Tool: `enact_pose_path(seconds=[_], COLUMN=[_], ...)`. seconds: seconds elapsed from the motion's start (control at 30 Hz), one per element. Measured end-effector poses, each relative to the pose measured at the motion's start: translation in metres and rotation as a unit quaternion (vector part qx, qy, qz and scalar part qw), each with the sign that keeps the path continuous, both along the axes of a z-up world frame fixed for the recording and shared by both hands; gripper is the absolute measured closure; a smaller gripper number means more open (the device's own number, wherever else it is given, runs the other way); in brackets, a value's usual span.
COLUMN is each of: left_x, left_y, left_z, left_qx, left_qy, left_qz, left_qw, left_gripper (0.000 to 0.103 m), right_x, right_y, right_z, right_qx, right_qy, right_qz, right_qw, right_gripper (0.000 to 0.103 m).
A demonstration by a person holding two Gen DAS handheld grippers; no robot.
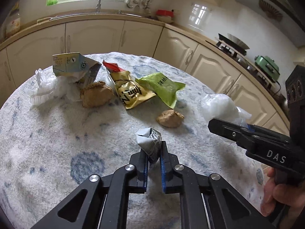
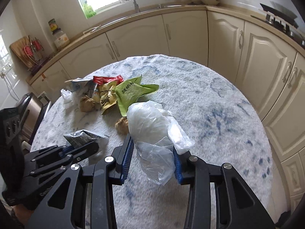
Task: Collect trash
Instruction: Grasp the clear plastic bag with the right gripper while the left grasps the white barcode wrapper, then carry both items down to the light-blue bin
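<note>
L gripper (image 1: 153,153): pinching crumpled grey-white wrapper (image 1: 149,143) btwn blue pads, jaws nearly together; wrapper sticking up past fingertips, appearing lifted off cloth. Same wrapper showing in R wrist view, lower left, at L gripper tips.
R gripper (image 2: 152,152): clamping on clear plastic bag (image 2: 150,131), jaws set wide around bunched film; bag bulging above pads and hanging below them. In L wrist view, tips reaching the bag at right edge.
Table (image 1: 47,133): round, wearing fluffy white-blue cloth; both grippers working over near half.
Trash pile, far left of table: lying clustered, well apart from both grippers.
- Carton (image 1: 74,64): flattened, pale blue/yellow, leaning on white crumpled plastic (image 1: 42,84).
- Brown lump, large (image 1: 96,93): sitting just in front of carton, touching yellow snack bag (image 1: 131,91).
- Red wrapper (image 1: 112,66): poking out behind yellow snack bag.
- Green packet (image 1: 164,87): lying beside yellow bag, overlapping its edge.
- Brown lump, small (image 1: 170,118): sitting alone, near side of green packet, btwn pile and clear bag.
Background: cream cabinets (image 2: 225,38) running around table; sink tap (image 2: 135,2) under window; stove w/ pan (image 1: 232,43) at right.
</note>
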State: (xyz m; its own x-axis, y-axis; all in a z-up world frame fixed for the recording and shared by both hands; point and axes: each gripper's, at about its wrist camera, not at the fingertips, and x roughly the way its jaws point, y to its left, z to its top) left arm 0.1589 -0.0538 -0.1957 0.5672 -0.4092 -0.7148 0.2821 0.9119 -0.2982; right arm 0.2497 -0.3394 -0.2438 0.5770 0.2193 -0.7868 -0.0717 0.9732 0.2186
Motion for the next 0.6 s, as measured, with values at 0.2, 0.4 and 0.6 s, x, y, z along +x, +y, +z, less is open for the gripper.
enact_pose_path(seconds=[0.2, 0.4, 0.6], left_x=[-0.017, -0.037, -0.056], left_y=[0.0, -0.013, -0.033], left_z=[0.012, 0.029, 0.055], left_qx=[-0.005, -0.004, -0.003], left_qy=[-0.035, -0.067, -0.103], left_qz=[-0.007, -0.014, -0.034], left_qw=[0.9994, 0.9977, 0.9941], left_gripper=[0.098, 0.098, 0.098], right_x=[-0.021, -0.044, -0.071], right_y=[-0.008, -0.021, -0.041], right_z=[0.006, 0.021, 0.045], right_qx=[0.002, 0.007, 0.011], right_qy=[-0.008, -0.028, -0.059], right_qz=[-0.012, -0.03, -0.055], right_qw=[1.0, 0.999, 0.997], right_gripper=[0.066, 0.066, 0.066])
